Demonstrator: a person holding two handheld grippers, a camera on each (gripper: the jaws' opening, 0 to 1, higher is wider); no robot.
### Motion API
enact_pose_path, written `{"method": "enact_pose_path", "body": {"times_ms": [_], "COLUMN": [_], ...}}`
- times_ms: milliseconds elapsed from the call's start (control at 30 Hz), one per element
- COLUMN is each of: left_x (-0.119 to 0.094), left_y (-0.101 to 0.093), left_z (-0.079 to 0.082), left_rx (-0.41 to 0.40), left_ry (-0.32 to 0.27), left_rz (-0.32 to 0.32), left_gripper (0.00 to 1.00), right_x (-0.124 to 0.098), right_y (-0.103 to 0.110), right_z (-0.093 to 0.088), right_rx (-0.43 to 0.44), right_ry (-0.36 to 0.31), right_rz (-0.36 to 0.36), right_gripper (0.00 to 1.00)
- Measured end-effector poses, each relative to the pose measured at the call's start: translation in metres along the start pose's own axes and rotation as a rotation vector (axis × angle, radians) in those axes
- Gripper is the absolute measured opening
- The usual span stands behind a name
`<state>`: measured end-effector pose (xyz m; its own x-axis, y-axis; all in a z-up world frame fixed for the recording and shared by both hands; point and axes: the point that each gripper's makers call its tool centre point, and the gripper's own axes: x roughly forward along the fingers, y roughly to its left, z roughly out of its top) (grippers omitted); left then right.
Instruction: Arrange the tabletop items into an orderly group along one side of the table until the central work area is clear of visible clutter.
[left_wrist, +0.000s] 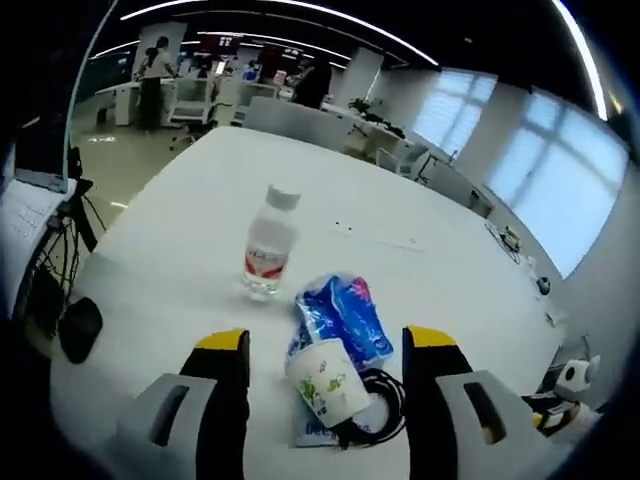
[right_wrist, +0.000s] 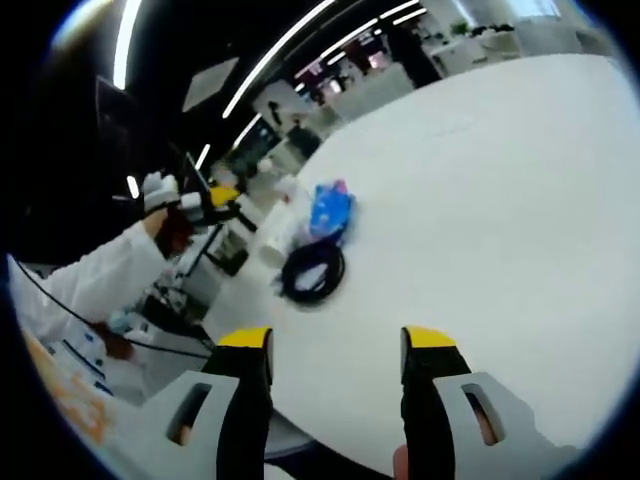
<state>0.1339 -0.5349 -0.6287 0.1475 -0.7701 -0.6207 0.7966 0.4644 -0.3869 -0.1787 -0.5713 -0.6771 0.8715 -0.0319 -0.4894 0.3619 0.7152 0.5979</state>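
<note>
Here, in the left gripper view, my left gripper (left_wrist: 325, 345) has its jaws spread wide, with nothing clamped between them. A paper cup (left_wrist: 328, 380) printed with a green pattern stands between the two jaws, tilted a little; I cannot tell whether either jaw touches it. Just behind the cup lies a blue snack bag (left_wrist: 343, 312), and a coil of black cable (left_wrist: 378, 405) sits beside the cup, partly on something flat with blue print that I cannot make out. Further out on the white table (left_wrist: 180, 250) a clear water bottle (left_wrist: 269, 243) with a red label and white cap stands upright, apart from the cluster. A dark, rounded object (left_wrist: 80, 328) lies at the table's left edge in this view.

In the right gripper view, my right gripper (right_wrist: 335, 345) is also wide open and holds nothing; bare table (right_wrist: 480, 200) lies beyond its jaws. From here the same group sits near the table's far edge: the black cable (right_wrist: 312, 272) coiled in a ring, the blue bag (right_wrist: 330, 210) just beyond it, and a pale blur next to them that may be the cup or bottle. The left gripper (right_wrist: 215, 200) shows at the left there, held by a person in a white sleeve (right_wrist: 95, 275). The rest of the tabletop is well apart from the group.
</note>
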Motion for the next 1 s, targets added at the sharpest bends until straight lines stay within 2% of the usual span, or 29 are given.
{"method": "enact_pose_path", "body": {"times_ms": [200, 300, 500, 600, 733, 867, 967, 1000], "left_x": [0.016, 0.02, 0.029, 0.032, 0.035, 0.04, 0.045, 0.046], "left_y": [-0.007, -0.015, -0.015, -0.013, -0.008, -0.009, -0.008, -0.005], "left_z": [-0.023, -0.039, -0.058, -0.064, -0.073, -0.077, -0.08, -0.082], "left_rx": [-0.05, -0.029, -0.001, -0.025, -0.016, -0.046, -0.05, -0.033], "left_ry": [0.077, 0.154, 0.21, 0.207, 0.229, 0.24, 0.249, 0.25], "left_rz": [-0.002, -0.005, 0.028, 0.046, 0.077, 0.078, 0.087, 0.106], "left_gripper": [0.58, 0.56, 0.55, 0.56, 0.54, 0.51, 0.44, 0.39], "right_x": [0.001, 0.003, 0.005, 0.002, -0.006, -0.012, -0.016, -0.017], "right_y": [0.0, 0.0, 0.003, 0.0, -0.011, -0.023, -0.027, -0.027], "right_z": [0.001, 0.0, -0.003, -0.006, -0.01, -0.013, -0.013, -0.012], "right_rx": [0.009, 0.014, 0.022, 0.028, 0.055, 0.07, 0.08, 0.081], "right_ry": [-0.008, -0.005, -0.01, -0.017, -0.032, -0.037, -0.044, -0.047], "right_rz": [-0.001, -0.001, 0.014, 0.011, -0.01, -0.037, -0.049, -0.051], "right_gripper": [0.49, 0.49, 0.49, 0.49, 0.49, 0.49, 0.49, 0.49]}}
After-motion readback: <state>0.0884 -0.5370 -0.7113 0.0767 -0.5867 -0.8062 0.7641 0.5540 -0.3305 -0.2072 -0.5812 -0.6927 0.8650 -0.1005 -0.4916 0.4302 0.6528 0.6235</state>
